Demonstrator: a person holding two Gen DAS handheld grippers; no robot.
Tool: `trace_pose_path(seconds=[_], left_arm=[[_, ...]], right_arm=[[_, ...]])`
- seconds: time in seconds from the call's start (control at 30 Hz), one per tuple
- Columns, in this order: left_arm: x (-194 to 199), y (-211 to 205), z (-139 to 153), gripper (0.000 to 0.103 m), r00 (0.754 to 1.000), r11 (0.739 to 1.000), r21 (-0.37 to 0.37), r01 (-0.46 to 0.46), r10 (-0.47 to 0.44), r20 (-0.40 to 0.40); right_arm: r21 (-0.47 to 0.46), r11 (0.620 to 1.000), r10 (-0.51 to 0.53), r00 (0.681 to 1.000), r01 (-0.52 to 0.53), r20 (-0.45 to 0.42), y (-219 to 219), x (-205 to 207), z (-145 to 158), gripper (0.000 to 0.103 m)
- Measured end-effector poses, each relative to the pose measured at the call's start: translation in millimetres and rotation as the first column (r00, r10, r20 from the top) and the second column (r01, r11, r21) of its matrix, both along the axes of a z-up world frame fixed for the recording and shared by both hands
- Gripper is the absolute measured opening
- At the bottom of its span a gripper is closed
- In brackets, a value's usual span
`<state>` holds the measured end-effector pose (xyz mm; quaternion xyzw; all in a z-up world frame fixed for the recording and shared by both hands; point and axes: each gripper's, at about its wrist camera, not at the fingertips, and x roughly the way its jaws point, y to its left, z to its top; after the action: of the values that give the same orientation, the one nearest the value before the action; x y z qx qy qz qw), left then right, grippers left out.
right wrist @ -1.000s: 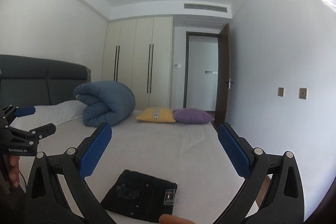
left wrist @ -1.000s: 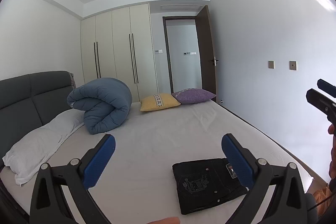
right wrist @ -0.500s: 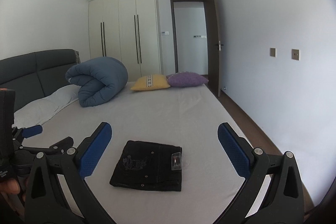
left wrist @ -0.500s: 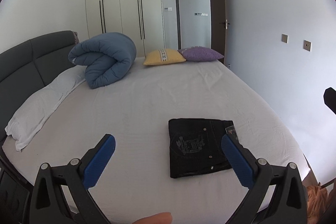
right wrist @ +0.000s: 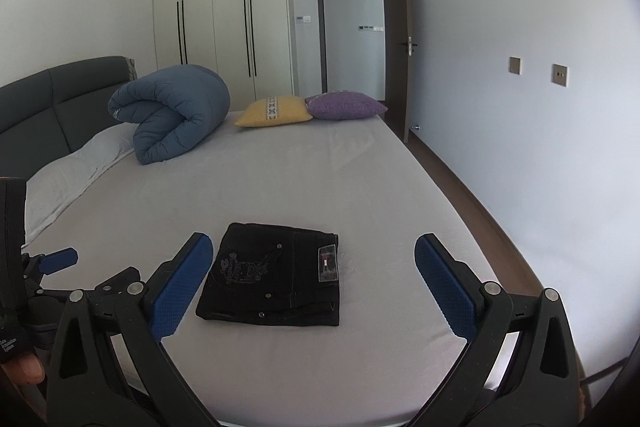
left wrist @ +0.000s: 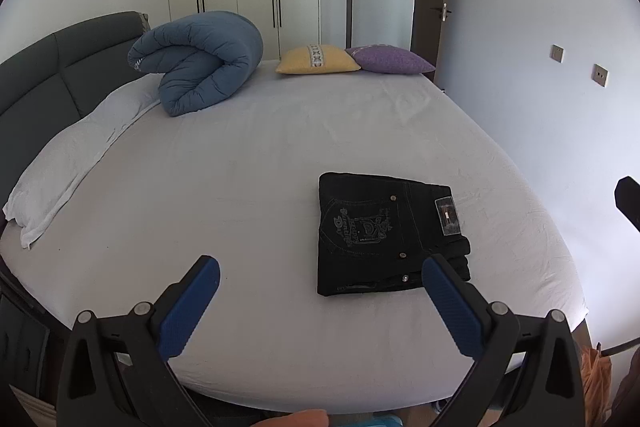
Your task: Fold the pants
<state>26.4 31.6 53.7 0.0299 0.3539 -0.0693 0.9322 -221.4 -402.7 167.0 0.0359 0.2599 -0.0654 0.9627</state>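
Both grippers hang above the near edge of the bed (left wrist: 248, 187), fingers spread wide and holding nothing: the left gripper (left wrist: 320, 301) and the right gripper (right wrist: 312, 269). Just beyond them the black pants (right wrist: 276, 277) lie folded flat on the sheet, ahead of the left gripper's right finger and between the right gripper's fingers, nearer its left one. Farther back sit a rolled blue duvet (left wrist: 200, 61) and two cushions (left wrist: 320, 59).

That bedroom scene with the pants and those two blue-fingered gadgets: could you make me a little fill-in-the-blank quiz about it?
1. The black pants lie ____ into a compact rectangle on the bed.
2. Both the left gripper and right gripper are ____, holding nothing.
3. Beside the yellow cushion sits a ____ one.
4. The rolled duvet is ____ in colour.

Missing words: folded; open; purple; blue
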Motion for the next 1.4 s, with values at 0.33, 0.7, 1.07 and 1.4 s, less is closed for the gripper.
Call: trace_pose_path(seconds=[0.33, 0.7, 1.07, 1.4], left_arm=[[4, 6, -10, 0.103, 0.999, 1.0, -0.007, -0.008, 0.008, -0.036], [9, 6, -17, 0.103, 0.998, 1.0, -0.016, 0.001, -0.002, -0.059], [13, 6, -23, 0.103, 0.997, 1.0, -0.014, 0.001, -0.003, -0.079], [14, 6, -25, 0.103, 0.996, 1.0, -0.016, 0.002, -0.004, -0.092]], right_arm=[[0.054, 0.999, -0.002, 0.995, 0.008, -0.102, -8, 23, -33, 0.103], [0.037, 0.999, 0.009, 0.992, -0.004, -0.128, -2, 15, -18, 0.103], [0.049, 0.999, 0.021, 0.988, -0.014, -0.154, -2, 23, -24, 0.103], [0.063, 0.998, 0.03, 0.985, -0.02, -0.172, -2, 31, -33, 0.103]])
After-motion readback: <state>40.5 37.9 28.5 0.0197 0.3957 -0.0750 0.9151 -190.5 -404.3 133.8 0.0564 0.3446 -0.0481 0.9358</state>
